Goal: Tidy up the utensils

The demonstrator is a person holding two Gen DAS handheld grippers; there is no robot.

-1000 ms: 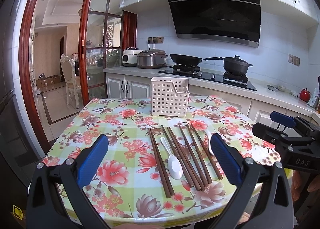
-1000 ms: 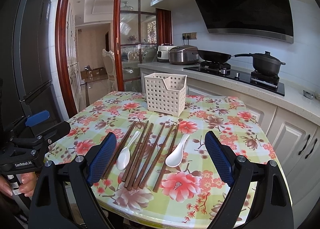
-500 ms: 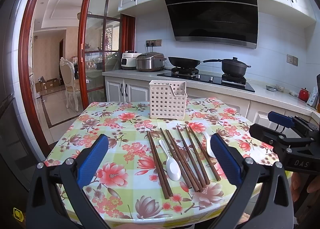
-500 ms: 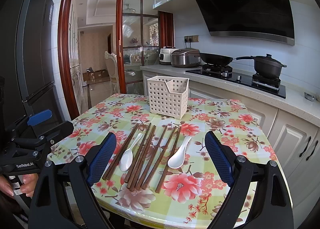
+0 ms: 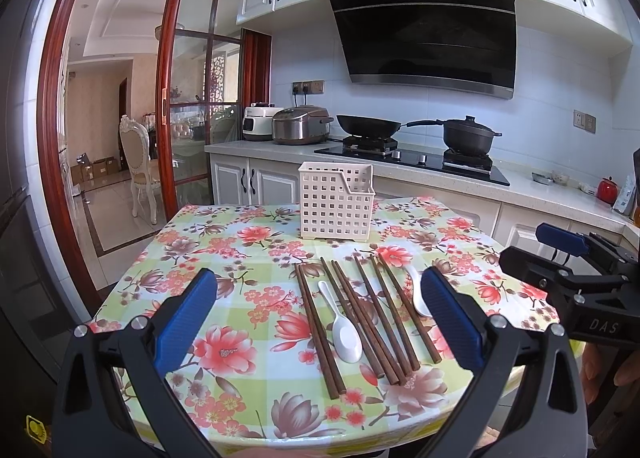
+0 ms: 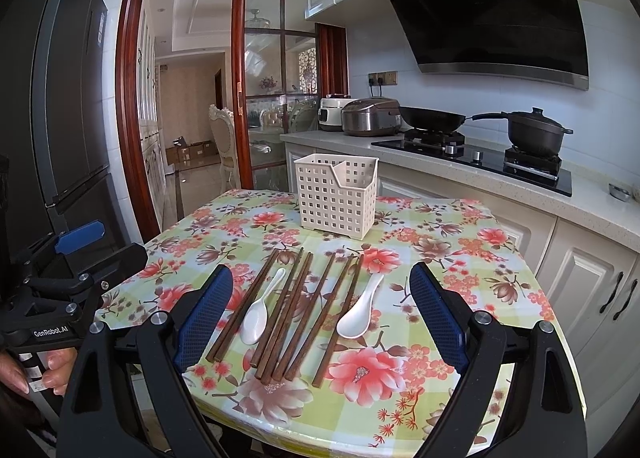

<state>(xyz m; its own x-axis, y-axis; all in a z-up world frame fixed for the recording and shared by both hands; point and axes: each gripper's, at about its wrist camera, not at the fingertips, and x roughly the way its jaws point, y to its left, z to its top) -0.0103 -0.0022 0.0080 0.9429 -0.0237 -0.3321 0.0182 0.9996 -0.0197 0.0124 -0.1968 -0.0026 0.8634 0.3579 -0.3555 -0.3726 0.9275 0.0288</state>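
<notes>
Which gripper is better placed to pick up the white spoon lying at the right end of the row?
Right, probably. The spoon lies between the open right gripper fingers in its view, while the left gripper frames the other spoon.

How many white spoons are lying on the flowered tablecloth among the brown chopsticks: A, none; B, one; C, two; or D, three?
C: the right wrist view shows two white spoons flat among the chopsticks, a smaller spoon near the left of the row and a larger spoon toward the right; none stands in the white basket behind them.
</notes>
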